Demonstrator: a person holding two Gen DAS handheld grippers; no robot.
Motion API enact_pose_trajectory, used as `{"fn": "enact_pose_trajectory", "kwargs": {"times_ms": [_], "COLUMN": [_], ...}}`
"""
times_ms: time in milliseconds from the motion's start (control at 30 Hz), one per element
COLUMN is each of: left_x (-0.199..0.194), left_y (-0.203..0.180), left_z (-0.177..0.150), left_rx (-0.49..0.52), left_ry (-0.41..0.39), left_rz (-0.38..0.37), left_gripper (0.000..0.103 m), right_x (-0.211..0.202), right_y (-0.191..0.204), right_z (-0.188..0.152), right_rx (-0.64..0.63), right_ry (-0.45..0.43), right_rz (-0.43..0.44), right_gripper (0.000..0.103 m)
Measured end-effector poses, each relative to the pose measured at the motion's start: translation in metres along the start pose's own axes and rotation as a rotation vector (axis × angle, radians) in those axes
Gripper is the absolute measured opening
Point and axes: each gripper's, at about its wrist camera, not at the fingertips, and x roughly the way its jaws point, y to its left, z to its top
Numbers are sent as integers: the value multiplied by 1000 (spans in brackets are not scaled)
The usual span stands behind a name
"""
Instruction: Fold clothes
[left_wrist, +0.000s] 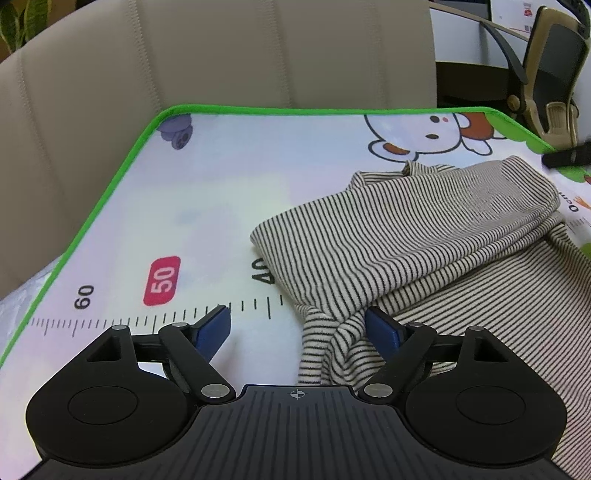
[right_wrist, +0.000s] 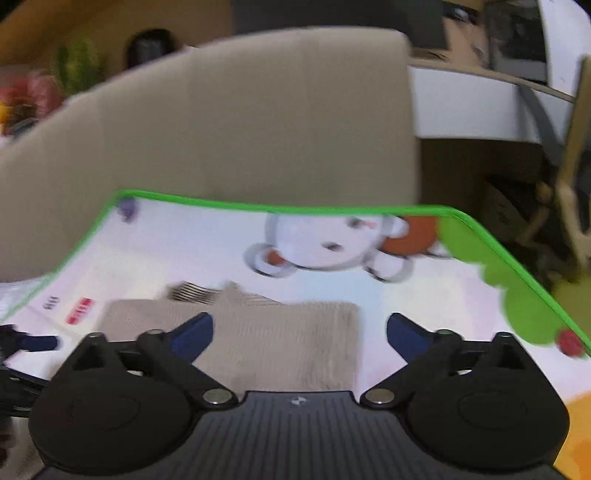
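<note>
A beige garment with thin black stripes (left_wrist: 424, 236) lies folded over itself on the right half of a cartoon play mat (left_wrist: 184, 192). My left gripper (left_wrist: 297, 317) stands open low over the garment's near left corner; a bunched fold lies between the blue pads (left_wrist: 384, 332), unpinched. In the blurred right wrist view the garment (right_wrist: 277, 339) appears as a flat beige rectangle on the mat (right_wrist: 424, 302). My right gripper (right_wrist: 300, 321) is open wide above its near edge, holding nothing. The left gripper's blue fingertip (right_wrist: 37, 343) shows at the left edge.
The mat has a green border (left_wrist: 110, 199) and a printed ruler along its near side. A beige sofa back (left_wrist: 221, 55) rises just behind the mat. An office chair (left_wrist: 554, 74) and a white desk stand at the far right; a plant (left_wrist: 18, 22) is at the top left.
</note>
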Motion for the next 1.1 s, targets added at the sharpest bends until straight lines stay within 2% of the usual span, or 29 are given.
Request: {"fn": "enact_pose_trajectory", "kwargs": {"times_ms": [67,167,267,433,567,700,767,867,967,1033,1100], "left_x": [1,4,5,0,-20,-41,-42,-27,-6,6,17], "left_y": [0,1,3,8,21,30,23,2,-17,-20,-19], "left_z": [0,0,-1,0,5,13,18,19,15,11,9], "left_rx": [1,-3,-11,-21,-141,-231,-209,-167,-134,-119,-115], "left_ry": [1,3,6,-2,-64,-154,-163,-133,-109,-117,-126], "left_rz": [4,10,13,4,-8,-87,-151,-234,-277,-256,-227], "left_gripper": [87,90,93,93,91,92,95,95,95,95,95], "right_x": [16,44,53,57,59,63,61,50,35,27,19], "right_y": [6,6,8,4,6,12,14,17,17,13,10], "right_z": [-6,-25,-35,-32,-32,-33,-32,-32,-30,-24,-16], "right_rx": [17,57,8,42,36,-8,-15,-29,-42,-31,-22], "right_ry": [51,148,157,187,209,236,233,204,179,164,134], "right_rz": [46,31,22,36,30,10,5,4,8,18,20], "right_gripper": [102,103,103,103,103,103,103,101,80,46,36]}}
